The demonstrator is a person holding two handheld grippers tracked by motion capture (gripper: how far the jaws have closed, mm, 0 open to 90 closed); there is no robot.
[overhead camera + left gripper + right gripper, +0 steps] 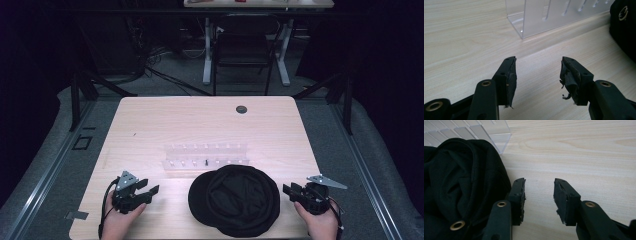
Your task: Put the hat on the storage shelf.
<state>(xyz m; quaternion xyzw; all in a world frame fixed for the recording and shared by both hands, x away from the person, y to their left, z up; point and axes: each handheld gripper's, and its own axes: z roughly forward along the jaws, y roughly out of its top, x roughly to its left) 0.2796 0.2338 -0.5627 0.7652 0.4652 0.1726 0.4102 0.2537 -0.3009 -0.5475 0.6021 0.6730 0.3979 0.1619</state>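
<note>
A black cap [234, 200] lies upside down near the table's front edge, between the two hands. Just behind it stands a clear acrylic rack [205, 157] with rows of small pegs. My left gripper [149, 188] rests on the table left of the cap, pointing right toward it, open with nothing between its jaws. In the left gripper view the jaws [538, 61] frame bare wood, with the rack [544, 17] ahead and the cap [624, 32] at the right edge. My right gripper [287, 192] sits right of the cap, open and holding nothing [539, 182]; its left jaw lies close beside the cap [461, 182].
The light wooden table [150, 125] has a round cable hole [241, 109] at the back. A black chair [245, 50] and another desk stand beyond it on grey floor. Dark metal stands flank the table on both sides.
</note>
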